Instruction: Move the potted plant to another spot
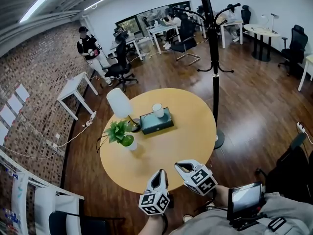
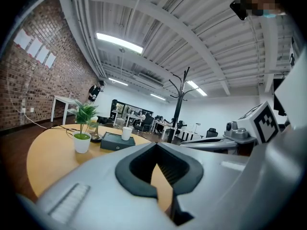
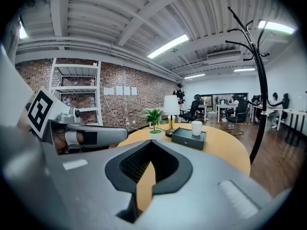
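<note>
The potted plant (image 1: 123, 135), green leaves in a small white pot, stands upright on the left part of the round wooden table (image 1: 190, 141). It also shows in the left gripper view as the potted plant (image 2: 82, 137) and in the right gripper view as the potted plant (image 3: 154, 119). Both grippers hover at the table's near edge, well short of the plant. My left gripper (image 1: 159, 172) is shut with nothing in it, its tips meeting in the left gripper view (image 2: 156, 144). Beside it, my right gripper (image 1: 182, 165) is likewise shut and empty (image 3: 152, 142).
Behind the plant stand a white-shaded lamp (image 1: 120, 104) and a dark green box (image 1: 156, 122) with a white cup (image 1: 158, 110) on it. A black coat stand (image 1: 215, 77) rises at the table's right. A person (image 1: 88, 45), desks and office chairs are farther back.
</note>
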`<act>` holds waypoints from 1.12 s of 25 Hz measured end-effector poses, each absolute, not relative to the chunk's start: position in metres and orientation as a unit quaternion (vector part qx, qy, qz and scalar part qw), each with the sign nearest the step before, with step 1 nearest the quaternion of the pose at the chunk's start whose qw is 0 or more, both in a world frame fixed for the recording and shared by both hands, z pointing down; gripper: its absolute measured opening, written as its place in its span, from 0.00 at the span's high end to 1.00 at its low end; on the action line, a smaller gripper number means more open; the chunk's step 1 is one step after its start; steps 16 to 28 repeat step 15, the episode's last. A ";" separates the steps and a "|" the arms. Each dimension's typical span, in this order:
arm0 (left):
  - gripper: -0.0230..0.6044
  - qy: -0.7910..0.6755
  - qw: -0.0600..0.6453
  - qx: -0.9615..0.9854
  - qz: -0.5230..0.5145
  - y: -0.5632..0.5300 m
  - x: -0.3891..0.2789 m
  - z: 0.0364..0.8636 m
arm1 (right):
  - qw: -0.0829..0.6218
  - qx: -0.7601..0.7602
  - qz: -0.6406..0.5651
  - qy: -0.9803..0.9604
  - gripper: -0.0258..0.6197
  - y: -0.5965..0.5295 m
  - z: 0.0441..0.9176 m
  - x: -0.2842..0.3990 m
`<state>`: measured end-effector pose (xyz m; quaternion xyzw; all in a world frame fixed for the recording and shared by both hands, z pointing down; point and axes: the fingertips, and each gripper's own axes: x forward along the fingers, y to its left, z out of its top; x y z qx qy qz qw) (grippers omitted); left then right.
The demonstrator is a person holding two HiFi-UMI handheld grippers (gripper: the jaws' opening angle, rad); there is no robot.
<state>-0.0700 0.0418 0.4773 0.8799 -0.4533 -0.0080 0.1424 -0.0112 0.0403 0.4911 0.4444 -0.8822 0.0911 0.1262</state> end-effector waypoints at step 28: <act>0.97 -0.458 0.141 0.878 -0.010 0.045 -0.070 0.474 | 0.124 0.438 0.085 -0.887 0.95 0.041 0.486 -0.012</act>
